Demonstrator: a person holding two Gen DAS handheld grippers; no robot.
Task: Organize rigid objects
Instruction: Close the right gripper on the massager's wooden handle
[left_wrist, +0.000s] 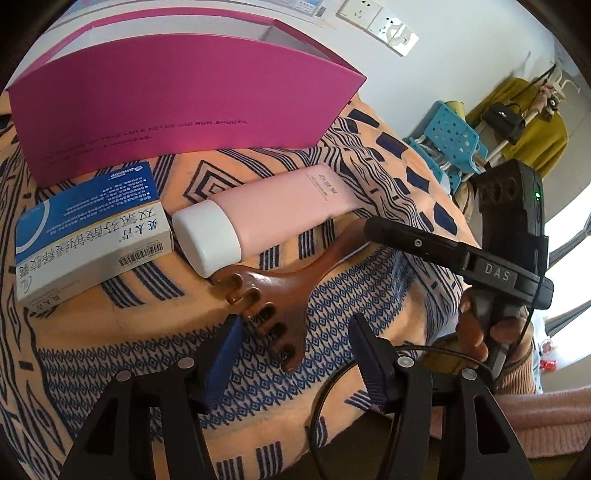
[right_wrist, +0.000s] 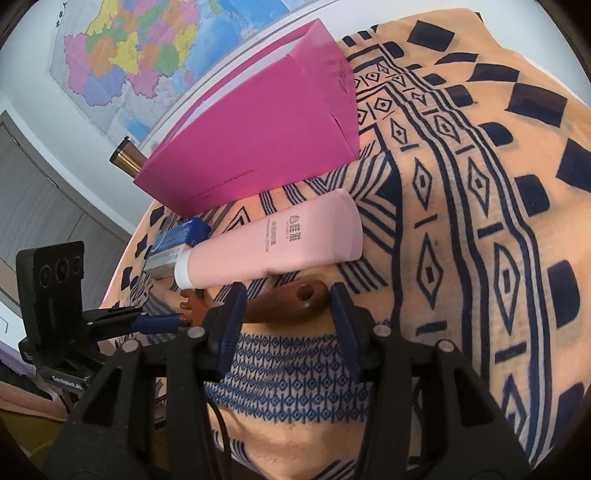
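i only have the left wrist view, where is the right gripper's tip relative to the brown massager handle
Observer: The right gripper has its open jaws either side of the handle end of the brown massager; the pads do not press on it.
Operator: is there a hole in that handle end
Observer: Yes, a round hole shows near its tip, between the jaws.
Operator: anything behind the magenta box on my left
Observer: A metal cylinder pokes out from behind the magenta box.
Operator: what's on the wall there
Observer: A coloured map hangs above the box.
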